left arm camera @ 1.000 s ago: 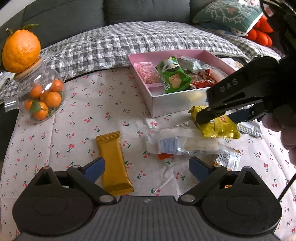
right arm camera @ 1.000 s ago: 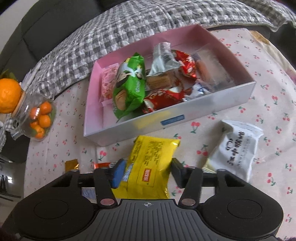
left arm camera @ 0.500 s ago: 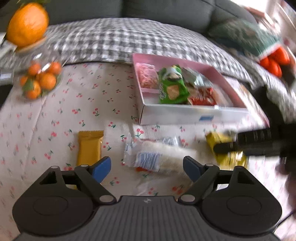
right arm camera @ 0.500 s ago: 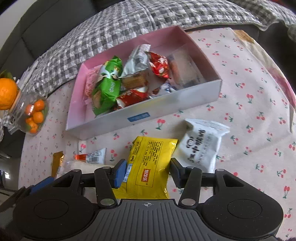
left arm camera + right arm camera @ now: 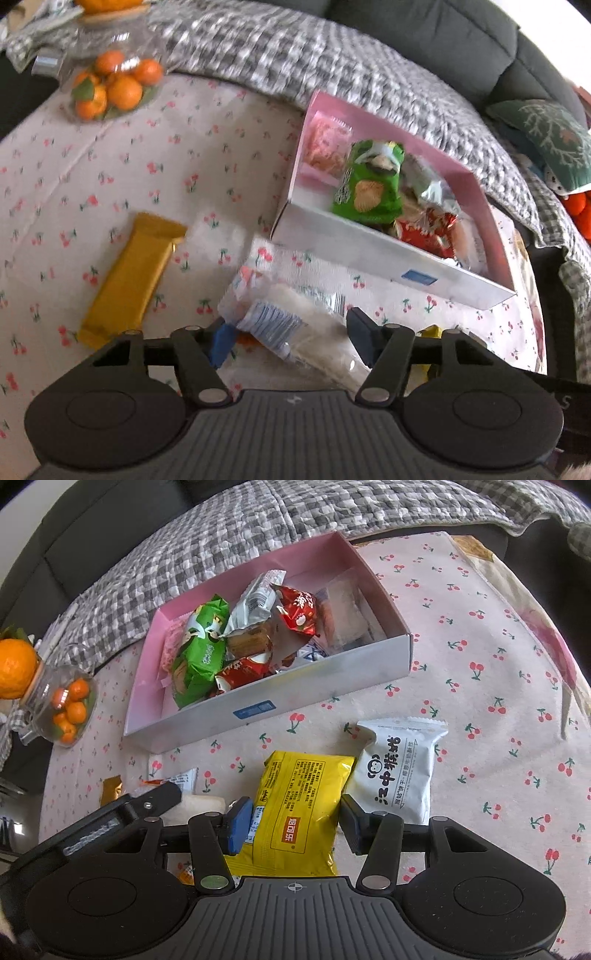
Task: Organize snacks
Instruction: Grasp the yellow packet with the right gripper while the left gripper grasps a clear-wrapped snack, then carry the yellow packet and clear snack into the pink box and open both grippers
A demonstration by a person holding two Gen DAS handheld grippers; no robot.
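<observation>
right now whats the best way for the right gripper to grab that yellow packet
Pinch the yellow packet across its narrow width at the near end, coming in low from the near side. It lies flat, long axis pointing toward the pink box, and the right gripper is open astride it. The white packet crowds its right edge.

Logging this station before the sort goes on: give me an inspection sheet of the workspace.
Surface: cherry-print tablecloth.
Job's things: pink-lined cardboard box holding packets; yellow foil packet, white monkey-logo packet, gold wrapped bar, clear-wrapped white snack lie outside it.
Clutter: glass jar of small oranges.
Grippers: left gripper open around the clear-wrapped snack; right gripper open around the yellow packet.
Cables: nothing seen.
Surroundings: grey checked blanket, dark sofa.
</observation>
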